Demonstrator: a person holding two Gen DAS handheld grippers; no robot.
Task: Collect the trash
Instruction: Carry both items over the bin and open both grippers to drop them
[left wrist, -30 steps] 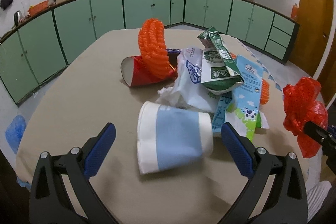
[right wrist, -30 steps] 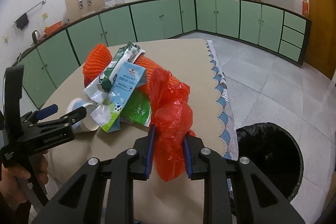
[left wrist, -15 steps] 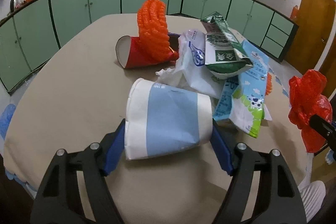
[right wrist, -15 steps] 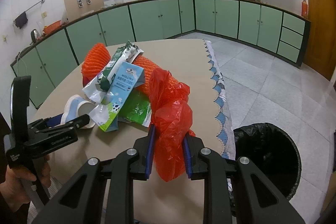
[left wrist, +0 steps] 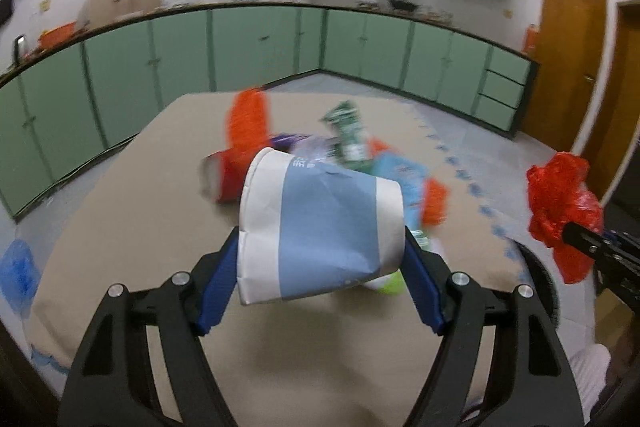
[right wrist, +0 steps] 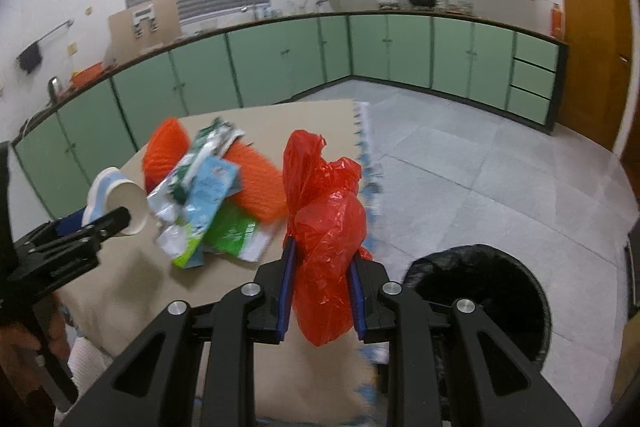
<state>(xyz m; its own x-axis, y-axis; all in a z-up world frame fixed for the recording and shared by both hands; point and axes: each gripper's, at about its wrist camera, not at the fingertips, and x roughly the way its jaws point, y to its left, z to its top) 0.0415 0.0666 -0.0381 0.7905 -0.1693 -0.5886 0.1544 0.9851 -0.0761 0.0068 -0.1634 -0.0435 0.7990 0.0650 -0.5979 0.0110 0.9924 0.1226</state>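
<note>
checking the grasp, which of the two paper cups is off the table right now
The white cup with the blue band, clamped sideways in the left gripper. The red cup lies on its side on the table, under the orange mesh.

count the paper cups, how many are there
2: a blue-and-white cup clamped in the left gripper, and a red cup lying on the table behind it. The pile may hide more.

White paper cup (left wrist: 320,227) w/ blue band: on its side, off the table, pinched betw. blue pads. Crumpled red plastic bag (right wrist: 326,239): clamped upright, near table edge. Pile on tan table (left wrist: 120,211): red cup (left wrist: 222,179), orange foam net (right wrist: 166,151), milk cartons (right wrist: 208,195), green wrapper (right wrist: 230,231). Black-lined bin (right wrist: 476,303) on floor just beside the table.
</note>
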